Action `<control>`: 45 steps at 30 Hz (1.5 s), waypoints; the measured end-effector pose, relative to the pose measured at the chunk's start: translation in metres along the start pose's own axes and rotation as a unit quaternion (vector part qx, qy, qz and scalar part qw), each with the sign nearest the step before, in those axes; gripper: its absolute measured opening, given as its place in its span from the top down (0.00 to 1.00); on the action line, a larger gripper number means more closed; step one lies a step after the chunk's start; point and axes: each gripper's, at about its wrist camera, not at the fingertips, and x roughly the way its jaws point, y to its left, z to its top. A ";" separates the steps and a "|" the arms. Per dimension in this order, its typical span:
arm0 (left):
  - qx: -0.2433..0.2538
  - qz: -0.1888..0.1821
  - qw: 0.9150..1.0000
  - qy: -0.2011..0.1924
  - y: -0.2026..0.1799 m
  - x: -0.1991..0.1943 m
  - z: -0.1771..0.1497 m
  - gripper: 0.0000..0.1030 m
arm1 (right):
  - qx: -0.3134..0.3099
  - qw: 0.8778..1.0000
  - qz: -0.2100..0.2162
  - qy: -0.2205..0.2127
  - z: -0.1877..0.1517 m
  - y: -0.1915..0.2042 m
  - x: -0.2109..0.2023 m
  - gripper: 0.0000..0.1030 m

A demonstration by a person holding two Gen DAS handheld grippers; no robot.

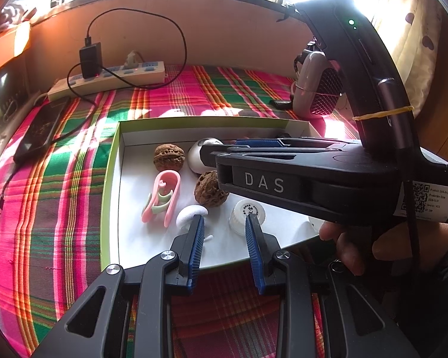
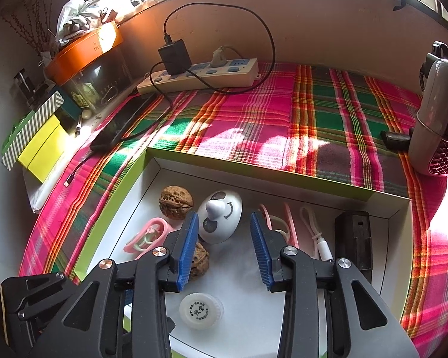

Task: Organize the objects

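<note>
Both grippers empty, jaws apart: right gripper [image 2: 224,249] hangs over the white egg-shaped toy [image 2: 221,216] in the green-rimmed box [image 2: 152,152] (probably just set there), left gripper [image 1: 225,244] idle nearby.

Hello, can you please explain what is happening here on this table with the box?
A person holds tongs in each hand over a shallow white box on a plaid cloth. Walnuts, a white egg-shaped toy, pink clips and a small white jar lie in the box. The right tongs stand open just in front of the egg toy, holding nothing. The left tongs also hang open, empty, near the jar.
</note>
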 end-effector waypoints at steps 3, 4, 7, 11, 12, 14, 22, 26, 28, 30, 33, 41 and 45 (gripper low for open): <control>0.000 0.003 1.000 -0.001 0.001 -0.001 0.000 0.74 | 0.001 1.000 -0.003 -0.003 -0.002 0.000 -0.004 0.62; 0.000 0.004 1.000 -0.001 0.002 -0.002 0.000 0.74 | 0.002 1.000 -0.004 -0.005 -0.002 0.000 -0.006 0.62; 0.000 0.008 1.000 -0.003 0.002 -0.004 0.000 0.74 | 0.000 1.000 -0.008 -0.013 -0.004 0.002 -0.012 0.62; 0.005 0.021 1.000 -0.008 0.000 -0.006 -0.001 0.74 | 0.001 1.000 -0.013 -0.022 -0.007 0.002 -0.021 0.62; 0.004 0.021 1.000 -0.008 0.001 -0.007 -0.001 0.74 | 0.001 1.000 -0.016 -0.024 -0.007 0.002 -0.024 0.62; 0.005 0.024 1.000 -0.009 0.001 -0.008 -0.003 0.74 | 0.003 0.999 -0.022 -0.028 -0.009 0.002 -0.029 0.62; 0.016 0.043 0.999 -0.017 -0.002 -0.017 -0.009 0.74 | 0.015 0.998 -0.045 -0.049 -0.022 0.000 -0.053 0.62; 0.017 0.051 0.998 -0.018 -0.004 -0.021 -0.013 0.74 | 0.016 0.996 -0.062 -0.059 -0.031 0.002 -0.065 0.62; 0.020 0.066 0.997 -0.022 -0.005 -0.024 -0.015 0.74 | 0.017 0.996 -0.067 -0.063 -0.036 0.003 -0.070 0.62; 0.020 0.071 0.997 -0.027 -0.006 -0.028 -0.018 0.74 | 0.016 0.995 -0.069 -0.066 -0.040 0.004 -0.074 0.62; 0.018 0.075 0.997 -0.029 -0.006 -0.031 -0.021 0.74 | 0.015 0.994 -0.079 -0.072 -0.047 0.005 -0.082 0.62; 0.016 0.092 0.995 -0.029 -0.009 -0.039 -0.032 0.74 | 0.030 0.989 -0.114 -0.090 -0.072 0.002 -0.104 0.62; 0.014 0.095 0.995 -0.026 -0.011 -0.041 -0.038 0.74 | 0.034 0.989 -0.119 -0.086 -0.083 0.002 -0.109 0.62</control>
